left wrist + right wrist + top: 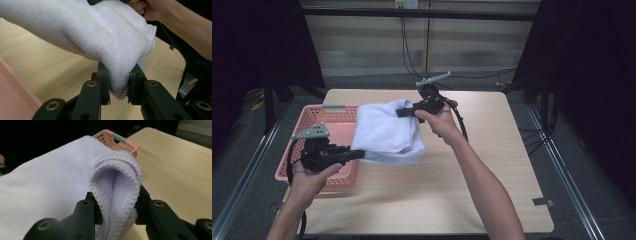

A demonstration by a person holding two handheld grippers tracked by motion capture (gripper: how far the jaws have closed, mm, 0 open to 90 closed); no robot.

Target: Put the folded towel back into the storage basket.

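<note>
High view: left hand-held gripper (358, 154) and right hand-held gripper (403, 113) both clamped on the white towel (387, 132), above the surface (492, 165).

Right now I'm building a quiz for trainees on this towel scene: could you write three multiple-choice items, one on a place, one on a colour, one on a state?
1. Where is the basket?
A. at the table's left edge
B. at the table's right edge
C. on the floor

2. What colour is the towel?
A. blue
B. white
C. green

3. How is the towel held?
A. by the left gripper alone
B. by neither gripper
C. by the left gripper and the right gripper

Key: 1 A, the high view shows it at the wooden table's left edge. 2 B, white in all views. 3 C, each gripper view shows jaws clamped on cloth.
</note>
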